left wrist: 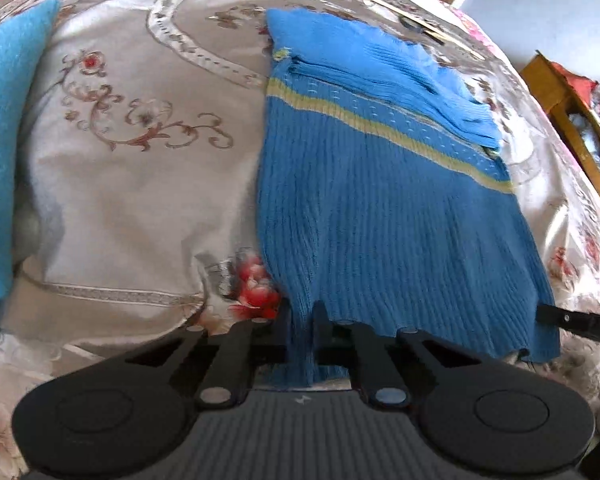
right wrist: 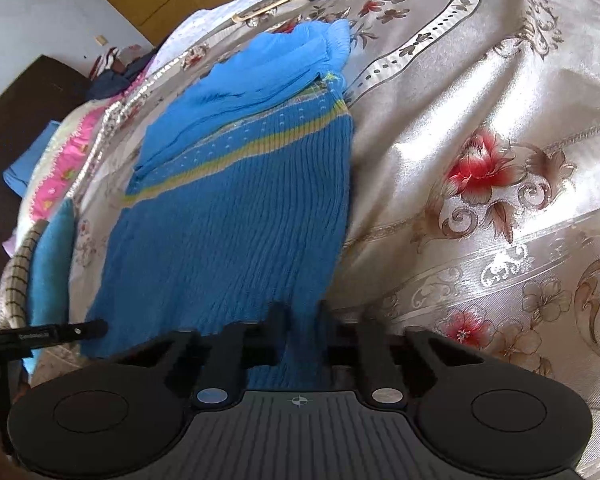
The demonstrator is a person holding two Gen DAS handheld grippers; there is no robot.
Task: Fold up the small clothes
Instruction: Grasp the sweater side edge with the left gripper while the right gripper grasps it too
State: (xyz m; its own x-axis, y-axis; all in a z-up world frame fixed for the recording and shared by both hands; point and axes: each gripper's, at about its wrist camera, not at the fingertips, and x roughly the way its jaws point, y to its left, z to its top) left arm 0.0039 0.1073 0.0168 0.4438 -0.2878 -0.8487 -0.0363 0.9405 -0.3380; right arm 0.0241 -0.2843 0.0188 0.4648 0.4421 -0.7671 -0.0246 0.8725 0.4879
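Observation:
A blue ribbed knit sweater (left wrist: 380, 208) with a yellow-green stripe lies flat on the floral bedspread (left wrist: 140, 160), its lighter blue sleeves folded across the far end. My left gripper (left wrist: 302, 316) is shut on the near hem at the sweater's left corner. In the right wrist view the same sweater (right wrist: 228, 216) stretches away, and my right gripper (right wrist: 298, 314) is shut on the hem at its right corner. The other gripper's black finger shows at each view's edge: the right gripper (left wrist: 580, 322) in the left wrist view, the left gripper (right wrist: 60, 332) in the right wrist view.
A teal folded cloth (left wrist: 4, 140) lies at the left of the bed. A thin wooden stick (left wrist: 400, 4) rests at the bed's far edge. Wooden furniture (left wrist: 572, 120) with clutter stands past the right side. Pink bedding (right wrist: 60, 160) shows at the bed's left edge.

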